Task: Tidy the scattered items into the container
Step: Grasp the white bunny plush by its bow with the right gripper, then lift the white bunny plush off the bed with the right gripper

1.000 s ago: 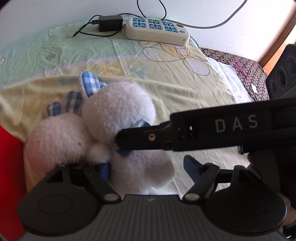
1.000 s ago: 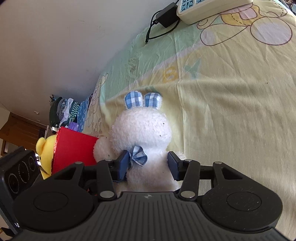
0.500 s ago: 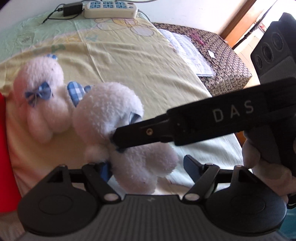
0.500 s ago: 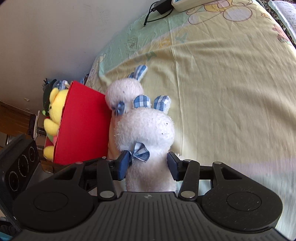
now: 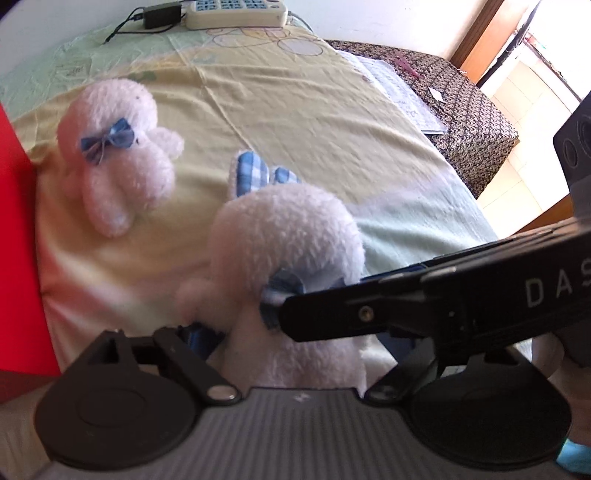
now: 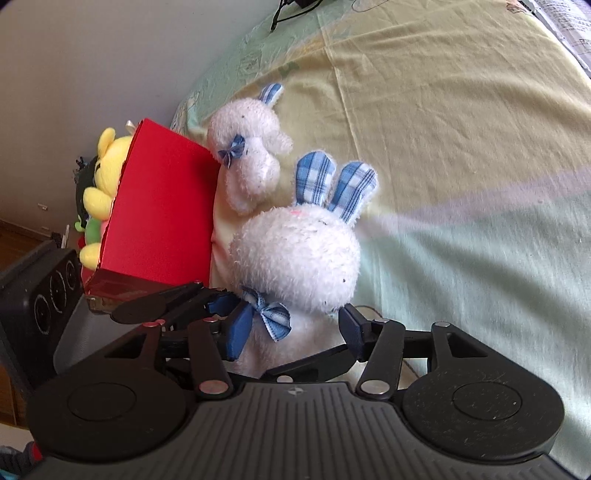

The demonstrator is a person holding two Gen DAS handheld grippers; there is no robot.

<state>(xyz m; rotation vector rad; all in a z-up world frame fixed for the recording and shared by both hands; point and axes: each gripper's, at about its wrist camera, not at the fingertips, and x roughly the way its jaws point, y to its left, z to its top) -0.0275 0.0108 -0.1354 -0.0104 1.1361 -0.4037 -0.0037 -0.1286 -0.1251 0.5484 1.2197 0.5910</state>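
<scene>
Our left gripper and right gripper, fingers opening, bracket the rabbit; red box at nine o'clock.

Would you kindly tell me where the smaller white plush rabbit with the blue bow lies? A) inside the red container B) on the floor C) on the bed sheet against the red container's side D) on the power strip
C: the smaller rabbit lies on the sheet against the red container's outer side.

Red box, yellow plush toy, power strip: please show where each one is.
red box [image 6: 162, 206], right wrist view, on its side wall.
yellow plush toy [image 6: 105, 166], right wrist view, on its head.
power strip [image 5: 236, 13], left wrist view, on its top face.
</scene>
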